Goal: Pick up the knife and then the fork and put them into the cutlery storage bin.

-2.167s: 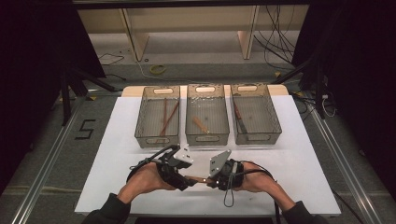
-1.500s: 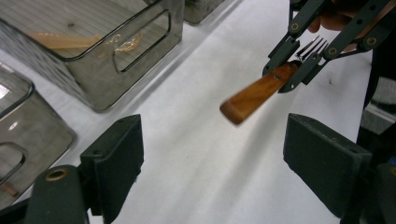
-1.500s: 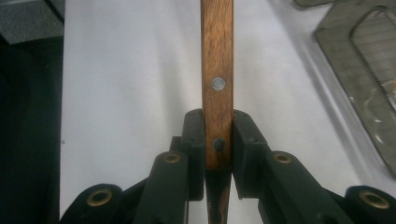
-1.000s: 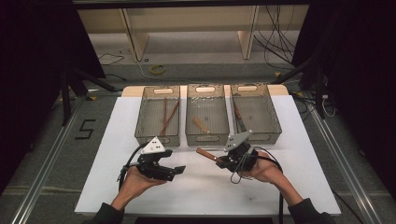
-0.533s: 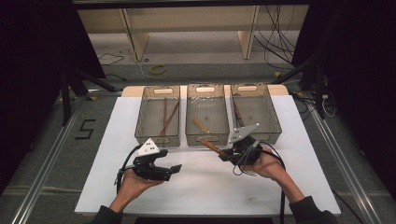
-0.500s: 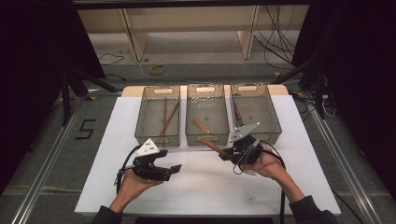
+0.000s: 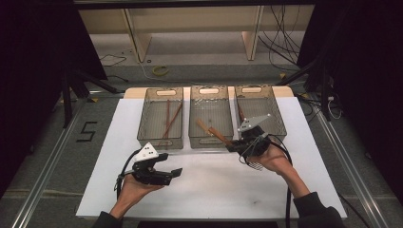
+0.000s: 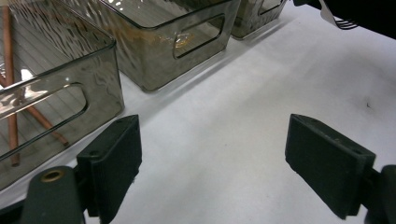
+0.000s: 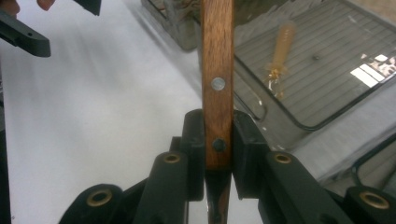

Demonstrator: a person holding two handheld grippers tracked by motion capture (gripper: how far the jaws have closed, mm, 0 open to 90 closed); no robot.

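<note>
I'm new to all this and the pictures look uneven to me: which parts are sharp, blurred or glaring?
High view: the white table is brightly lit, the room around it nearly black. Right gripper view: the wooden handle clamped in the right gripper is sharp, while the table and bins behind smear with motion blur. Left gripper view: glare ripples on the clear bins; the open left gripper looks crisp.

Open white table point(image 7: 214, 190) before the grippers, three clear bins point(image 7: 210, 114) walling off the far side

Brown wooden handle point(image 9: 217, 70) with silver rivets, smoky clear bins point(image 7: 160, 140) (ribbed floors), white table point(image 7: 214, 185), black grippers point(image 7: 166, 175).
</note>
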